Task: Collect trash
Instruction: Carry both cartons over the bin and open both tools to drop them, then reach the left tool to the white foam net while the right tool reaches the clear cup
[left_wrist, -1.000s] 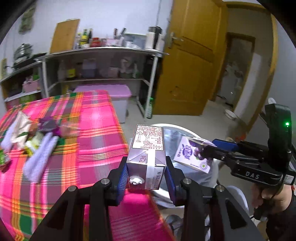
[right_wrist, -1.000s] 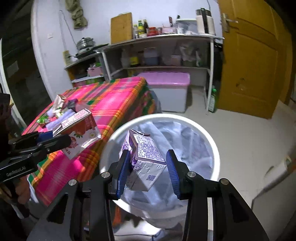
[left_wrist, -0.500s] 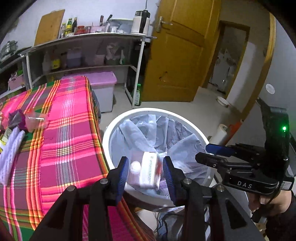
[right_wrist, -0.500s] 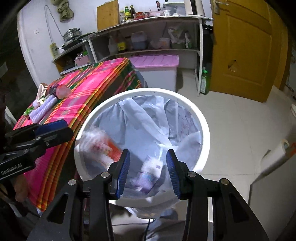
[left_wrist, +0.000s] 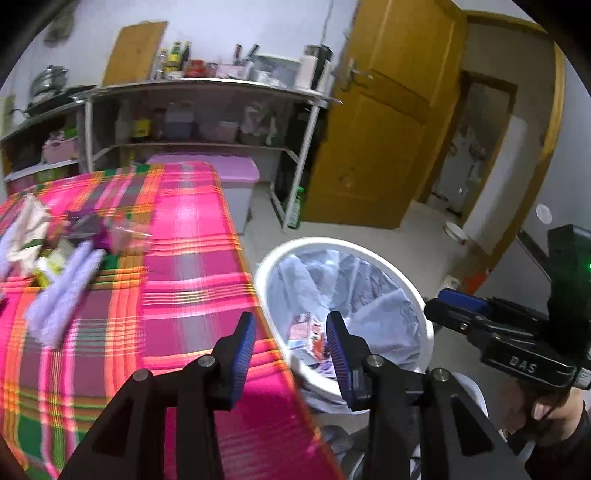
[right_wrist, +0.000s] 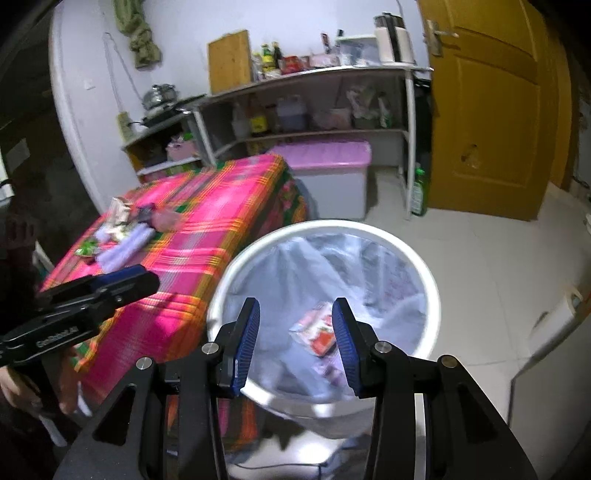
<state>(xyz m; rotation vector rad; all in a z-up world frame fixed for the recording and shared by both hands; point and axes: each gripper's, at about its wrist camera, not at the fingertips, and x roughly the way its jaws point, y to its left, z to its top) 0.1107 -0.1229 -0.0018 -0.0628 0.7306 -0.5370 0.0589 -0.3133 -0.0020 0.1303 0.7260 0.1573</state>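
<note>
Hovering by the white trash bin (right_wrist: 432, 295), both tools hold nothing: the left gripper (left_wrist: 291, 341) is spread wide over the table's edge and the bin's rim, and the right gripper (right_wrist: 295, 334) is spread wide above the bin's mouth. There are two grippers and one bin, lined with a pale plastic bag (right_wrist: 332, 266). Two cartons can be made out at the bottom of it: a red-and-white carton (right_wrist: 317, 328) lying flat on its side, its long axis running from lower right to upper left in the right wrist view, and just below it a purple-printed carton (right_wrist: 328, 365), too blurred to tell which way it points. The bin stands on the floor just beside the table, which is covered by a pink plaid cloth (left_wrist: 184, 258). On the cloth's far left lies one loose cluster of more trash (left_wrist: 62, 251), including wrappers and a pale lilac bundle, too smeared to count piece by piece.
</note>
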